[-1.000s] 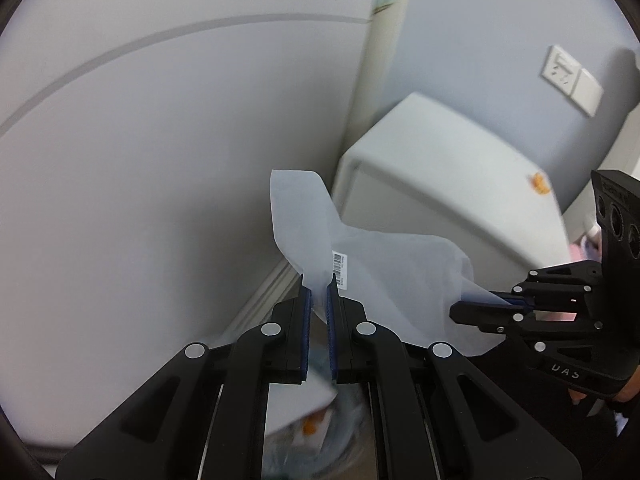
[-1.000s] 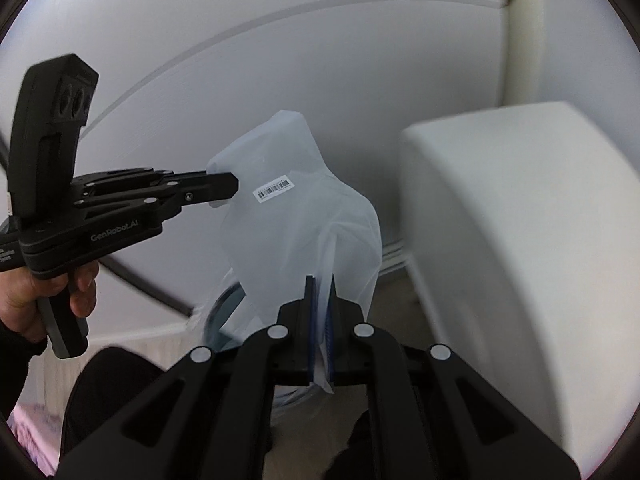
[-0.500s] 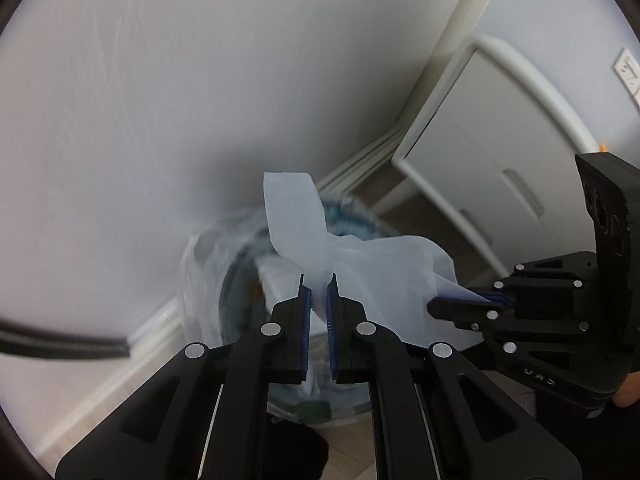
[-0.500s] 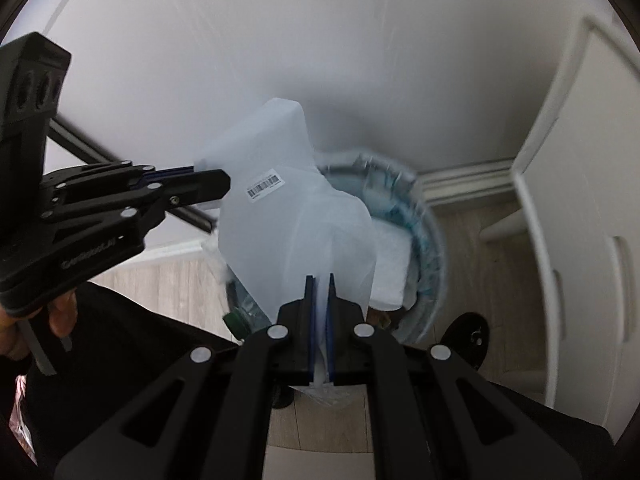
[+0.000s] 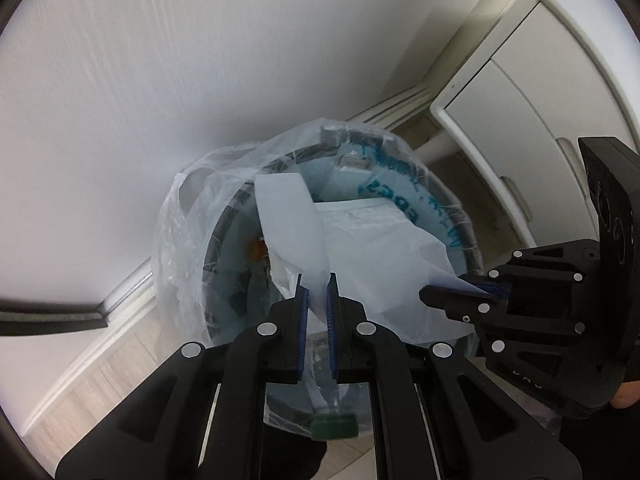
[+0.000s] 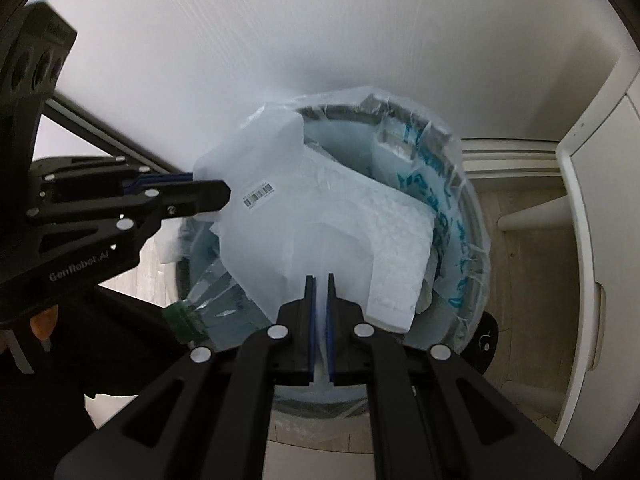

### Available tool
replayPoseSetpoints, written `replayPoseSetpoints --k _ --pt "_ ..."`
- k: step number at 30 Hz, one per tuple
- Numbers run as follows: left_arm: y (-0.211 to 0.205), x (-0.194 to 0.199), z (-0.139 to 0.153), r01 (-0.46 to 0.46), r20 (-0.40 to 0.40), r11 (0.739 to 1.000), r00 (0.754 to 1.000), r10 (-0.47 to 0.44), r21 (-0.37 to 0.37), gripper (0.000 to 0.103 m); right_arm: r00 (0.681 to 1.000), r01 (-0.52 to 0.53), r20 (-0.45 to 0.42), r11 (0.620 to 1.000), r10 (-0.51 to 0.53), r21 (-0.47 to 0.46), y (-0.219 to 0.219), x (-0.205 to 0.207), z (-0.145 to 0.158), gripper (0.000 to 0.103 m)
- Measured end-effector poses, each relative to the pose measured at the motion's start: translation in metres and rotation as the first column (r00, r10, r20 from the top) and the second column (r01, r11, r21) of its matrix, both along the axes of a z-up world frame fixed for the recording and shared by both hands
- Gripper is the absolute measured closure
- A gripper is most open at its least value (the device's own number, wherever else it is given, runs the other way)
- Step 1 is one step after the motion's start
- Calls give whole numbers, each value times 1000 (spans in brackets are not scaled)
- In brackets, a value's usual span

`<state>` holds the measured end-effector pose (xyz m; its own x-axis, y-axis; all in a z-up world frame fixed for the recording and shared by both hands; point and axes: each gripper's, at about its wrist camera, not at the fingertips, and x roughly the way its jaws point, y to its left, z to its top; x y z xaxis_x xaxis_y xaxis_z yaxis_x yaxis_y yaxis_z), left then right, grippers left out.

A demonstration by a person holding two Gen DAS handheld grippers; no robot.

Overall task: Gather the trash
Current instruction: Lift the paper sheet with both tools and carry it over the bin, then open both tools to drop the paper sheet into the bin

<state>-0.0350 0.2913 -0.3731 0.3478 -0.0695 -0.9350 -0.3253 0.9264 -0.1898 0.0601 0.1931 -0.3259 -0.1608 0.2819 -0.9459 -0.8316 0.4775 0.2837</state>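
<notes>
A translucent white plastic bag (image 5: 360,256) with a barcode sticker (image 6: 259,192) hangs stretched between both grippers, right over the mouth of a round trash bin (image 6: 476,240). My left gripper (image 5: 316,280) is shut on one edge of the bag; in the right wrist view it (image 6: 224,196) pinches the bag's left corner. My right gripper (image 6: 319,280) is shut on the bag's near edge, and the left wrist view shows it (image 5: 444,290) clamping the right corner. The bin (image 5: 224,216) has a clear liner with blue print.
Inside the bin lie a white padded sheet (image 6: 396,236) and a clear bottle with a green cap (image 6: 186,316). The bin stands against a white wall (image 5: 200,60). A white cabinet (image 5: 520,92) is to its right, a black bar (image 5: 52,316) to its left, and the floor is wood.
Both grippers have come down together with the bag and tipped downward. The bin, low in the views before, now fills the middle of both.
</notes>
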Motion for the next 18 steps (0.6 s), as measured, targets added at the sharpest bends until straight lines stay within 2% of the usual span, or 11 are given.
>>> replayPoseSetpoints --k 7,9,11,12,13,14,16,17,18 --pt "6 -1 -7 -9 0 1000 1000 9 9 94 999 -16 41 1000 17 -27 10 -4 -14 96" --pt "6 -2 -4 -13 8 1000 1000 13 21 89 997 -23 73 999 25 -33 10 -6 -13 86" --pt "6 -4 0 -14 13 999 1000 14 37 79 994 -28 106 999 31 -33 13 -10 -13 48" --pt "6 -4 1 -16 17 999 1000 15 43 76 992 -31 119 999 34 -27 13 -11 -11 42" --pt "6 -6 5 -21 25 998 999 19 57 66 991 -34 125 999 37 -24 12 -11 -10 37" --pt "6 -7 7 -24 32 997 999 22 69 60 990 -38 134 999 40 -21 13 -12 -7 37" --pt "6 -10 14 -41 50 994 998 36 103 38 988 -46 147 999 47 -17 12 -15 -2 35" --pt "7 -12 17 -48 56 993 998 42 109 30 987 -51 154 999 53 -17 12 -16 1 27" --pt "8 -14 19 -55 64 992 997 48 112 28 984 -56 167 998 58 -15 11 -17 4 21"
